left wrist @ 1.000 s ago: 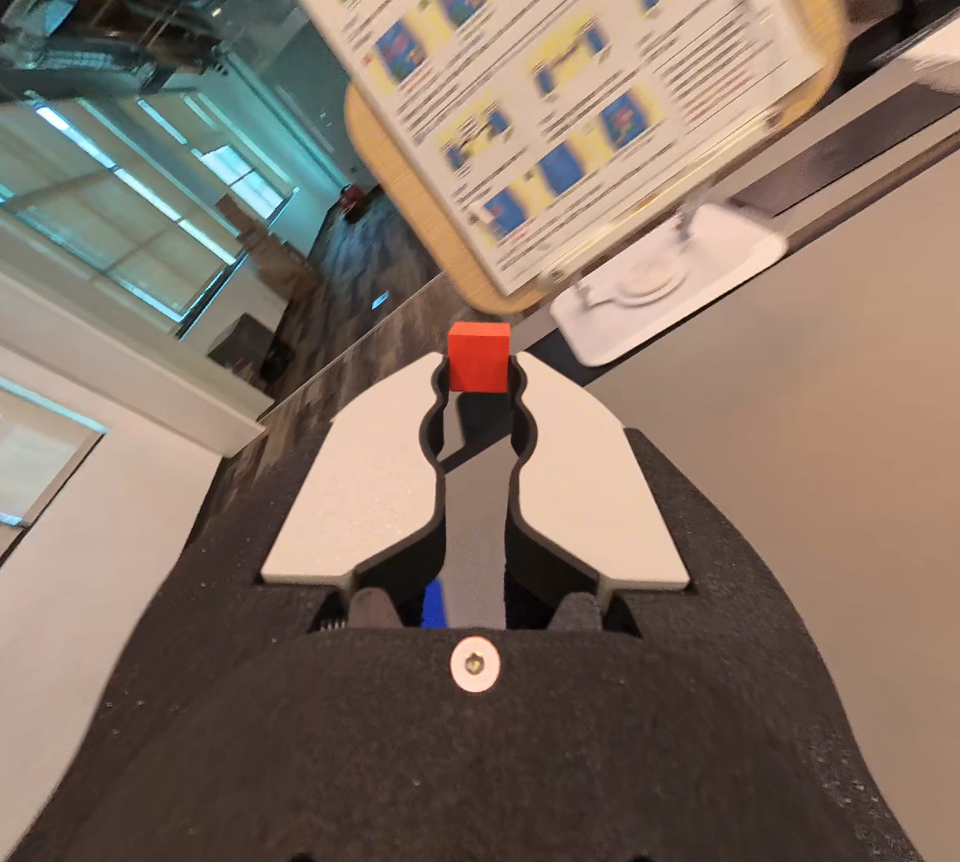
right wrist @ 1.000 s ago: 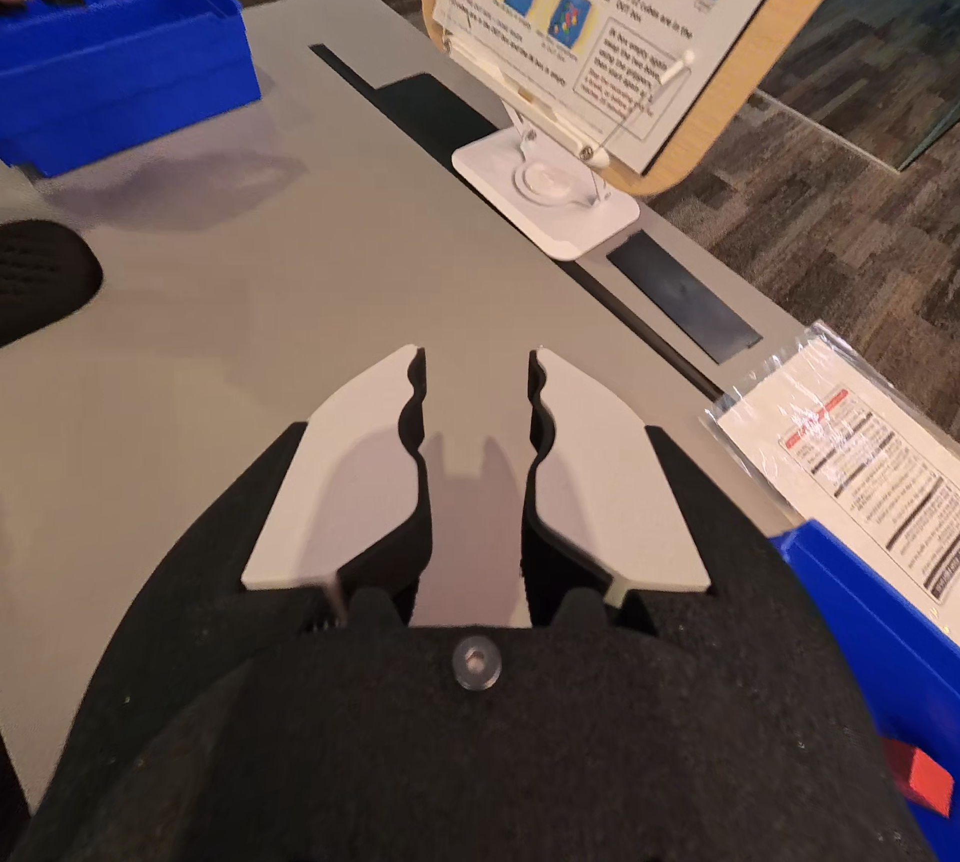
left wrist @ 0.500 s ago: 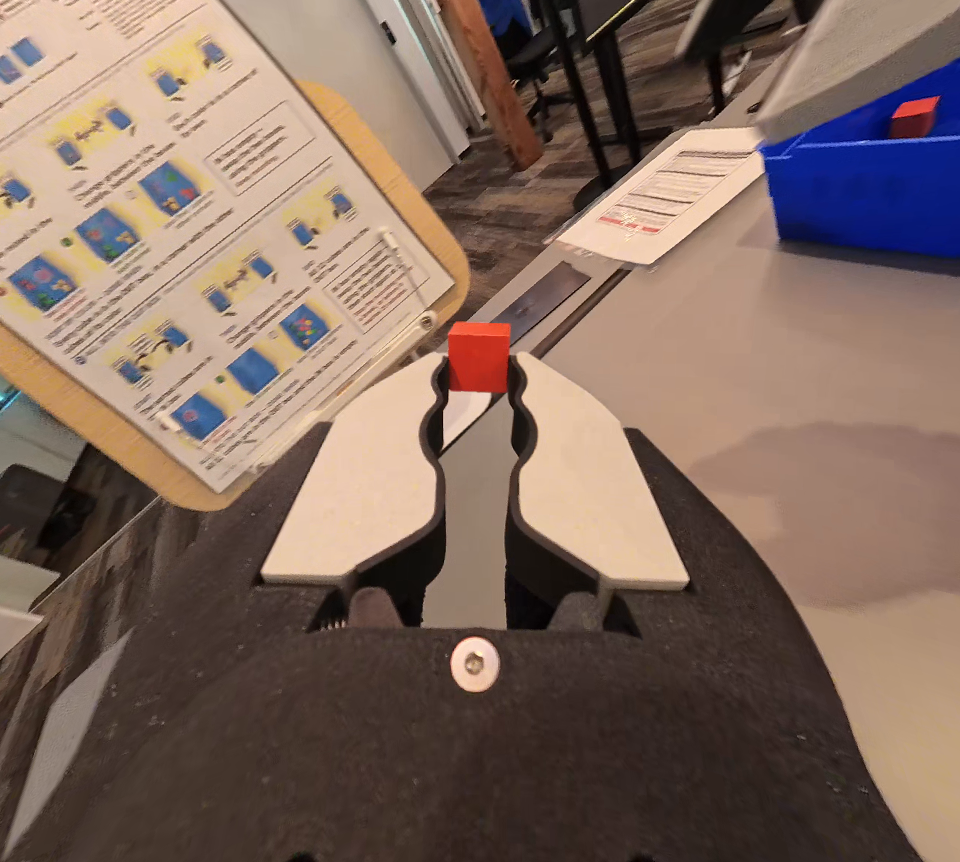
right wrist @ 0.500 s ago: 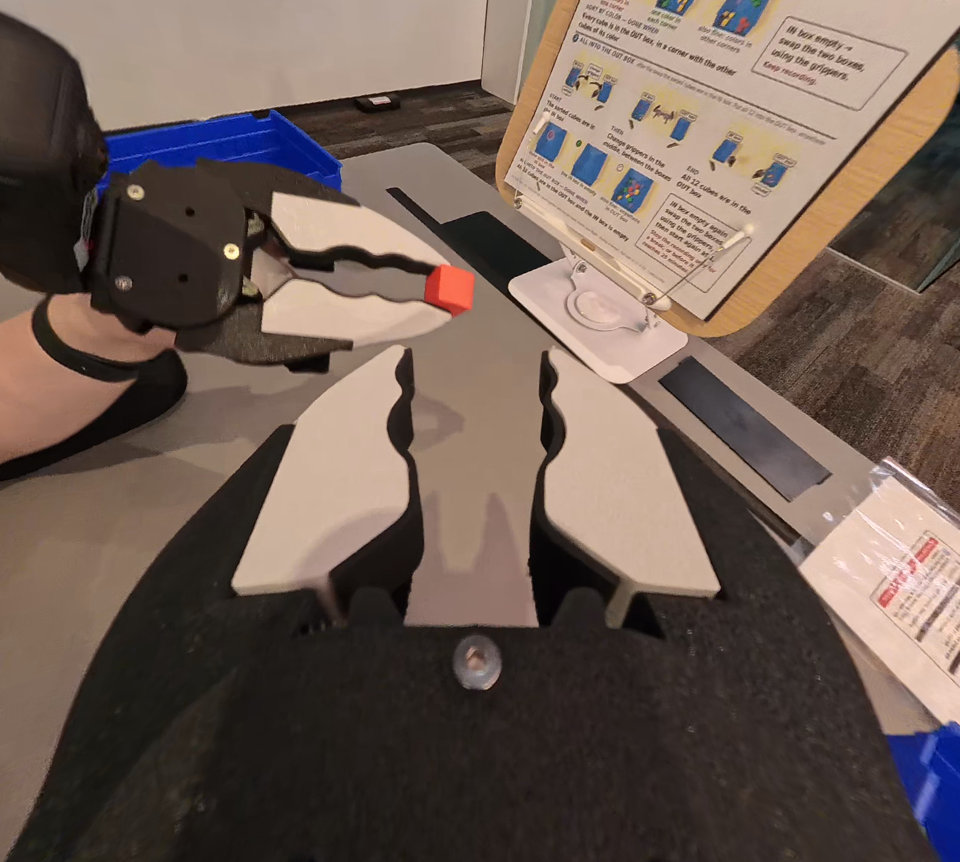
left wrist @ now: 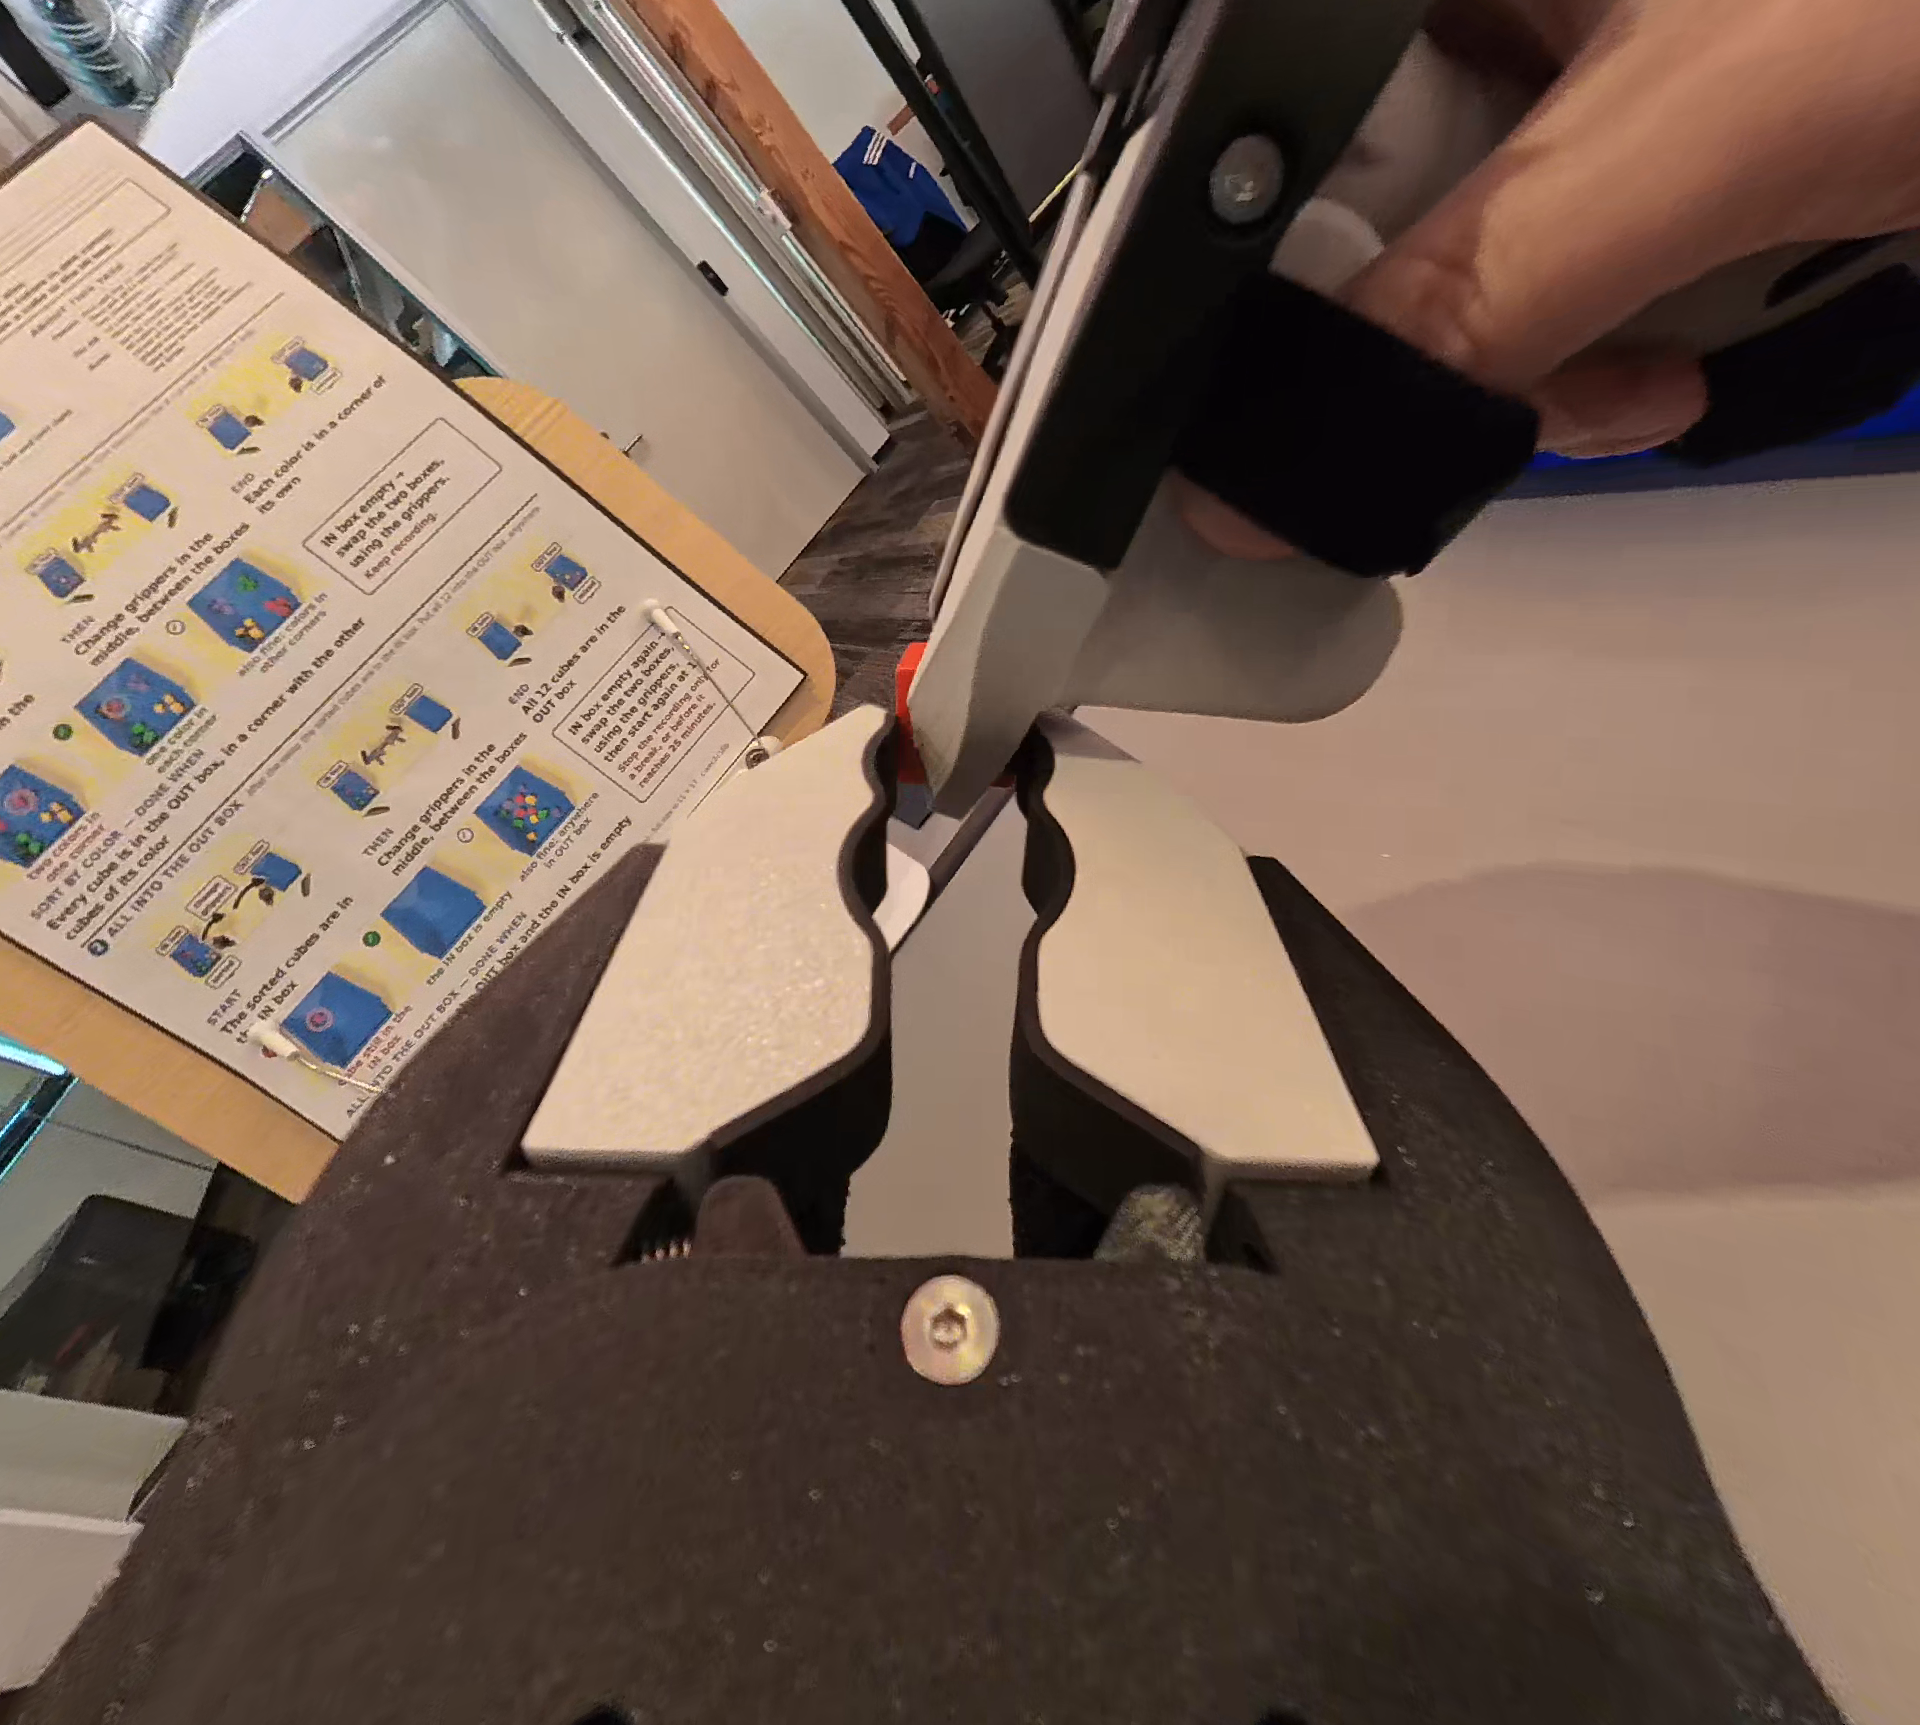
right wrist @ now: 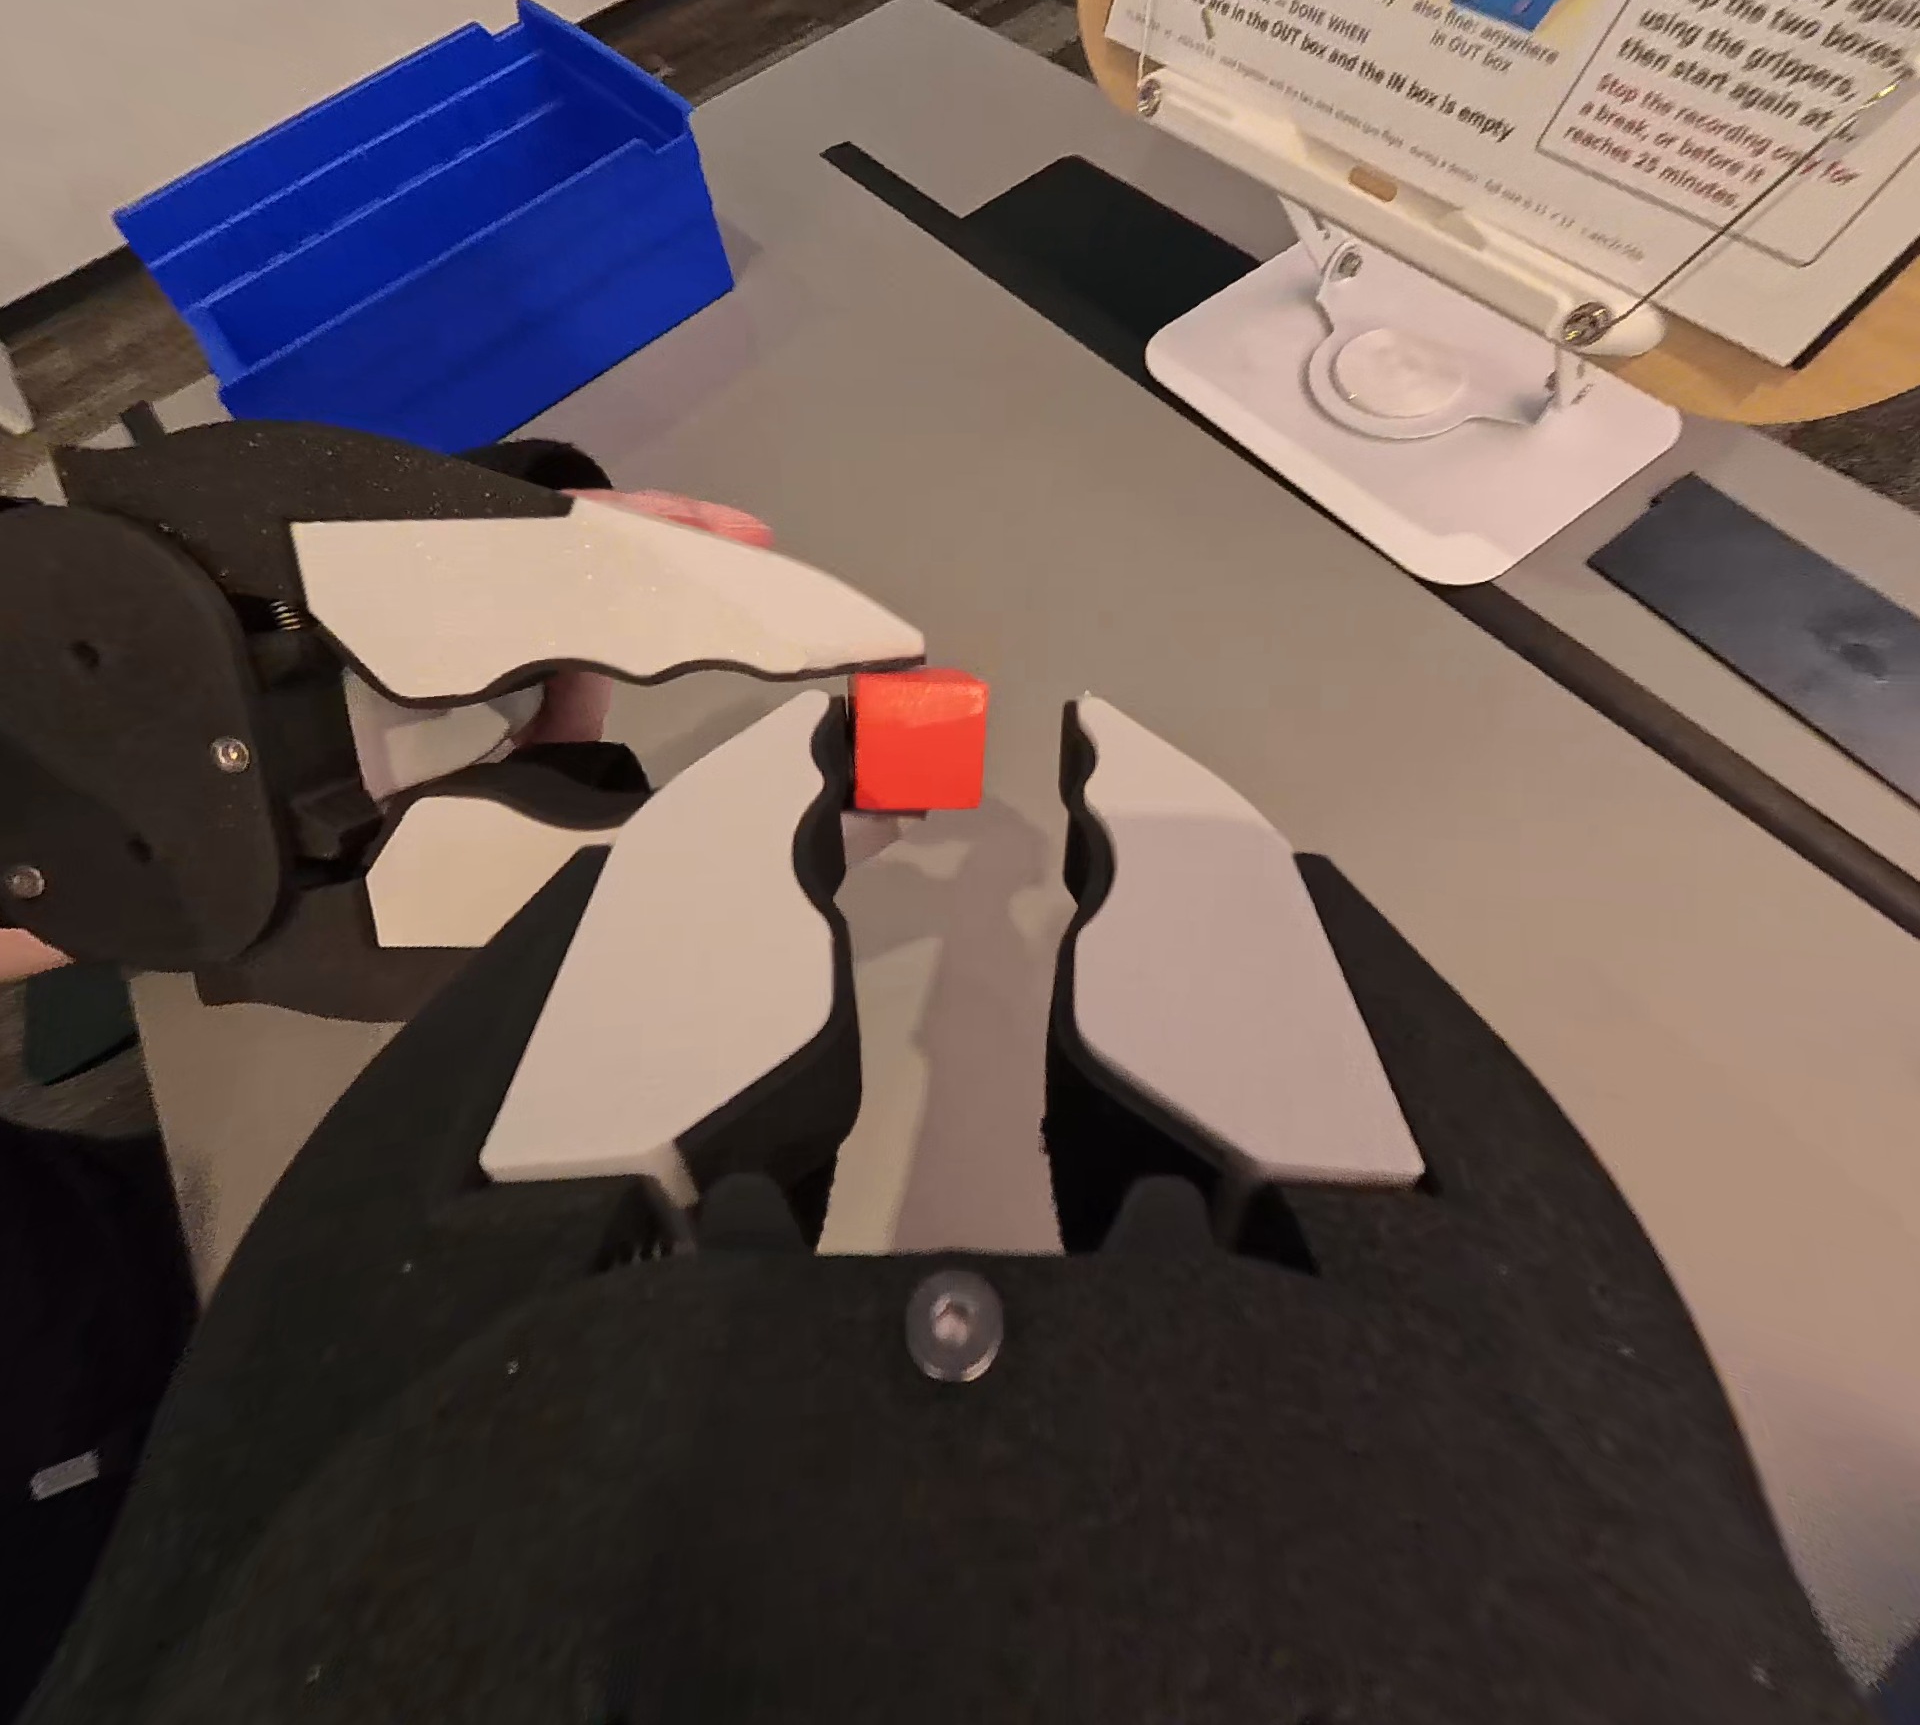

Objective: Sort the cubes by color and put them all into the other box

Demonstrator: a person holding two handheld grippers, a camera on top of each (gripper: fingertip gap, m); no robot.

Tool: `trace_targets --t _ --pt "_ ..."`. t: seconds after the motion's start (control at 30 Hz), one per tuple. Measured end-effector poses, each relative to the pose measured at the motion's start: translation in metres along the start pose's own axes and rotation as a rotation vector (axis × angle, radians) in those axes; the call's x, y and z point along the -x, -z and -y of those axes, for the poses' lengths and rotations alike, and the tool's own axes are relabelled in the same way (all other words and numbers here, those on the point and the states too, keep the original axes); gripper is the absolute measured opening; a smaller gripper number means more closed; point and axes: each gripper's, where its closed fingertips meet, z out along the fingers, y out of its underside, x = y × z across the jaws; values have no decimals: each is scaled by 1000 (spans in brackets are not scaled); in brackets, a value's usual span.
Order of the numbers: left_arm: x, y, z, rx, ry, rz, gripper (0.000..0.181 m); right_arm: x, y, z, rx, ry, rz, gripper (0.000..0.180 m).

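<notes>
Gripping red cube: left gripper; right gripper agape.

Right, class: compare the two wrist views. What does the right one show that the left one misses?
Only the right wrist view shows the blue box and the stand's white base. Only the left shows a hand gripping the right gripper. Both show the red cube, held by the left gripper, and the instruction board.
</notes>
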Motion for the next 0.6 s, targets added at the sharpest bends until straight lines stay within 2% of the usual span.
trace_targets --t 0.07,0.2,0.3,0.37,0.47,0.53,0.6 --pt "-4 1 -1 -2 -10 -15 21 8 -1 -3 15 -4 65 22" --pt "-9 1 -7 6 -5 -26 21 6 -4 -8 42 6 49 22" --pt "-13 2 -7 13 0 -52 26 -9 10 -5 18 13 -7 22" --pt "-14 3 -7 17 10 -73 28 -29 40 -3 -11 5 -68 22" --pt "-7 5 -12 41 4 -64 26 -92 120 -16 -69 -78 -298 22" --pt "-2 5 -17 62 13 -63 24 -153 171 -50 -16 -217 -469 22" --pt "2 4 -17 60 40 -62 23 -218 201 -97 120 -359 -580 22"
